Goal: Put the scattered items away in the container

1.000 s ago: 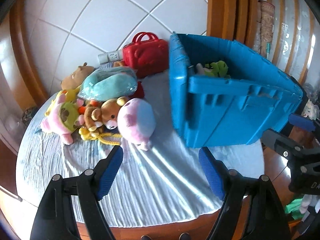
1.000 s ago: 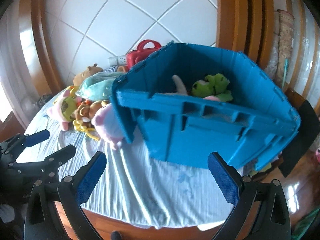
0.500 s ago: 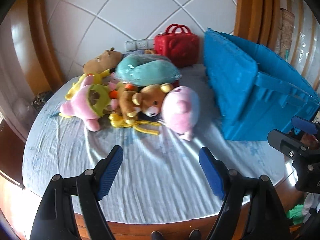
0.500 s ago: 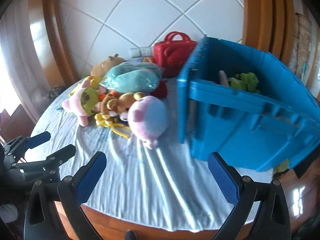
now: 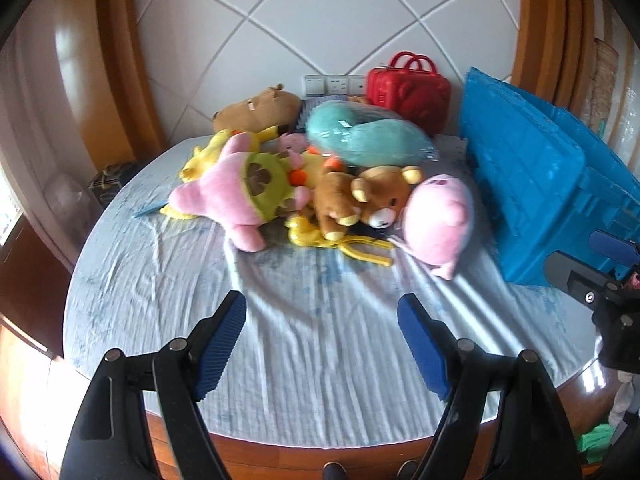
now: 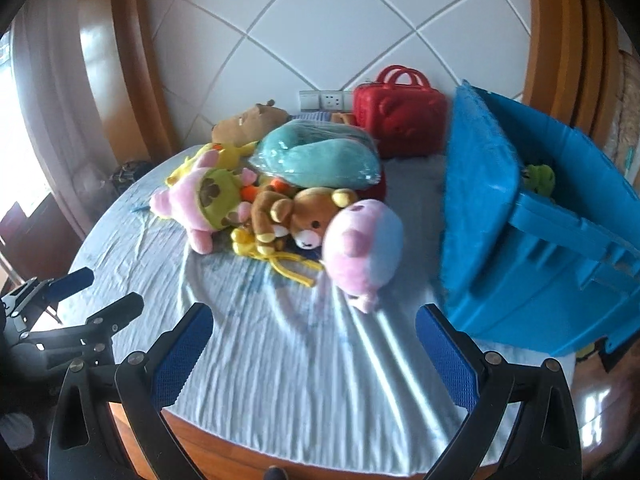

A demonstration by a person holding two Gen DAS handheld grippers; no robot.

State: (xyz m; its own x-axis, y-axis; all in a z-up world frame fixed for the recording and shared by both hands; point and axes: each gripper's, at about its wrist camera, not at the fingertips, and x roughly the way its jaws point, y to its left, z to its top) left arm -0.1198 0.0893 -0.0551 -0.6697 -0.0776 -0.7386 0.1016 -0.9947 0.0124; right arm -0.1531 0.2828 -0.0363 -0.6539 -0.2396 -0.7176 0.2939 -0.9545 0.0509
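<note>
A pile of plush toys lies mid-bed: a pink round plush (image 5: 436, 220) (image 6: 362, 248), a brown bear (image 5: 360, 200) (image 6: 296, 216), a pink-and-green plush (image 5: 240, 188) (image 6: 204, 200), a teal cushion in plastic (image 5: 364, 136) (image 6: 316, 156) and a brown plush (image 5: 256, 110) behind. The blue crate (image 5: 536, 168) (image 6: 520, 240) stands on the right, a green frog plush (image 6: 540, 178) inside. My left gripper (image 5: 322, 340) and right gripper (image 6: 314, 348) are both open and empty, hovering over the near sheet, short of the pile.
A red toy case (image 5: 408, 88) (image 6: 400, 114) stands against the tiled headboard beside wall sockets (image 5: 334, 84). The round bed's wooden edge (image 5: 280, 452) runs along the bottom. The other gripper shows at the right (image 5: 600, 280) and left (image 6: 60, 320) of each view.
Both grippers have swung left, from facing the blue crate to facing the plush pile. The crate has slid to the right of both views. Jaws stayed open.
</note>
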